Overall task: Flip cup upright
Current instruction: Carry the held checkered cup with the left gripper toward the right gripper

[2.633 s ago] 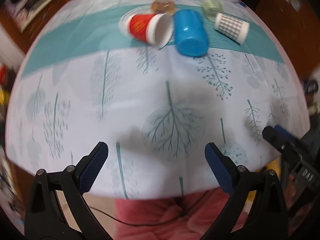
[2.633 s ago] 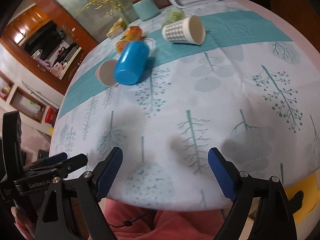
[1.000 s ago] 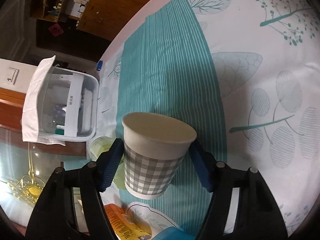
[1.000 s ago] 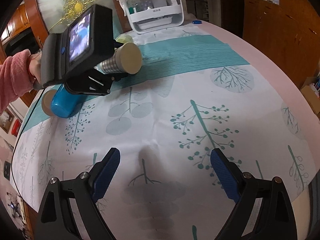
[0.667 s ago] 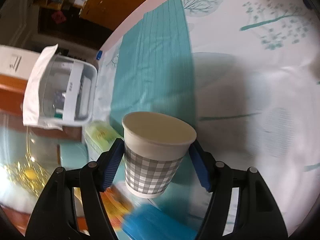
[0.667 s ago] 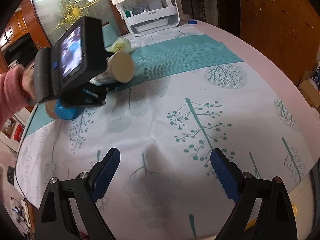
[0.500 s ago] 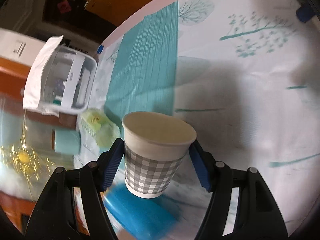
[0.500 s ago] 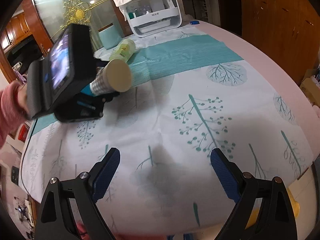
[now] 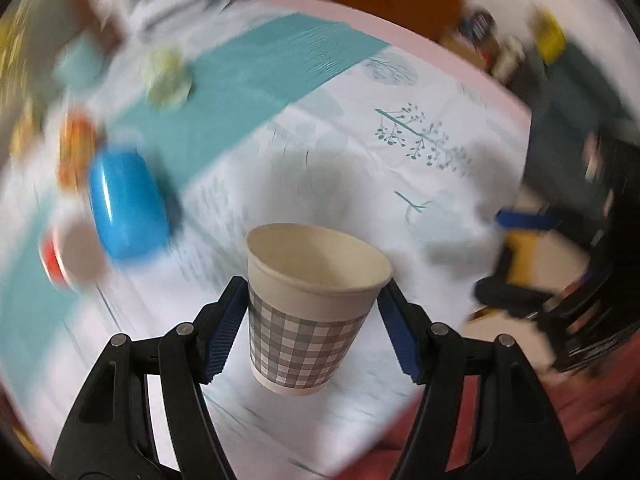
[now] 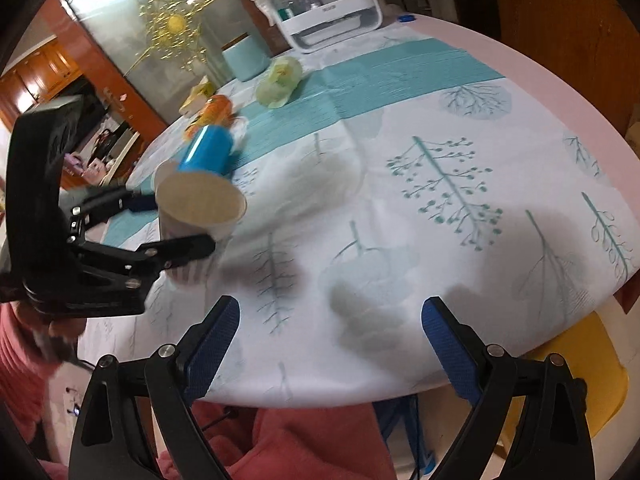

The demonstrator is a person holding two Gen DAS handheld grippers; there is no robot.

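My left gripper [image 9: 312, 328] is shut on a grey-checked paper cup [image 9: 308, 320], its open mouth facing up and away from the camera. In the right wrist view the same cup [image 10: 198, 210] is held by the left gripper [image 10: 176, 226] low over the near left part of the table, tilted with its mouth toward the right camera. My right gripper [image 10: 326, 344] is open and empty at the table's front edge. A blue cup [image 9: 126, 206] lies on its side; it also shows in the right wrist view [image 10: 206, 154]. A red paper cup [image 9: 70, 254] lies beside it.
The round table [image 10: 460, 168] has a white leaf-print cloth with a teal stripe. A white organizer box [image 10: 324, 4], a teal container [image 10: 246, 58], a green packet [image 10: 278, 78] and orange snack packs [image 10: 214, 110] sit at the back. A yellow stool [image 10: 576, 396] stands below the right edge.
My left gripper has carried the checked cup from the teal stripe toward the near left of the table and turned it more upright. The right gripper has stayed open near the front edge.
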